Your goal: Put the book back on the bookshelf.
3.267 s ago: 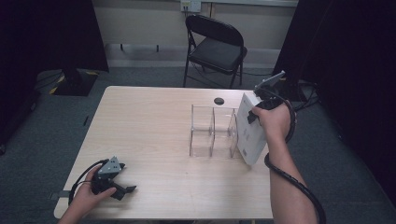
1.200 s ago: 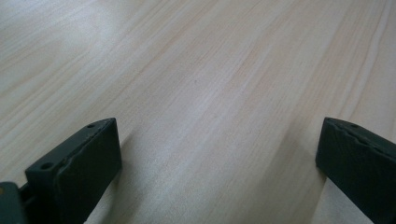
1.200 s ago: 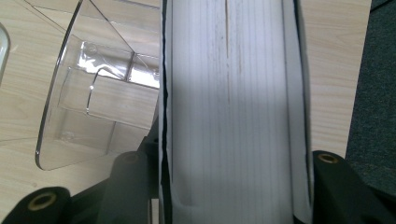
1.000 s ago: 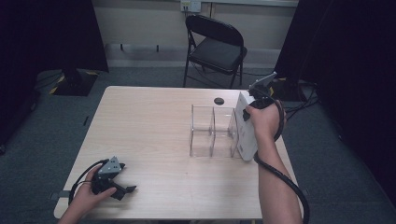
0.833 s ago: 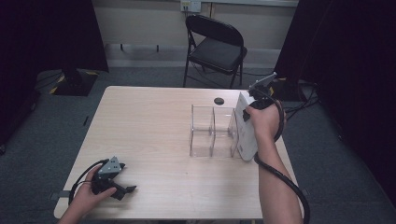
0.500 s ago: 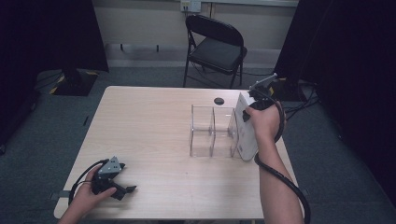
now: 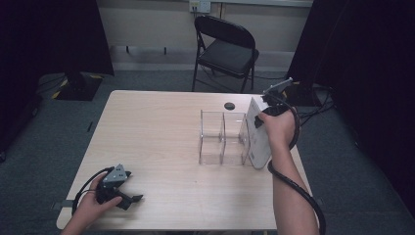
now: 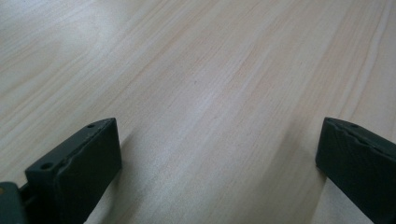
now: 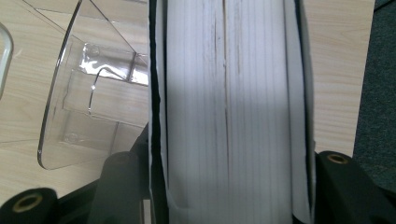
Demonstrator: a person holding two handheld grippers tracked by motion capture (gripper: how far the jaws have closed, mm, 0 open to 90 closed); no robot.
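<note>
Pale wood-grain tabletop; grey carpet, black folding chair beyond far edge. Left claw spread, empty. Right claw, just opening, flanks thick white book beside clear acrylic divider rack at right edge.

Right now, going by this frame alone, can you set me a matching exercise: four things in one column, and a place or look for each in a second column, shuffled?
Things:
1. book
2. left gripper
3. chair
4. rack

Places or looks:
A. black, on the floor beyond the far edge of the table
B. resting at the table's near left corner, fingers apart
C. white, upright at the rack's right end
D. clear, standing on the table right of its middle

Pairs: 1-C, 2-B, 3-A, 4-D.
</note>
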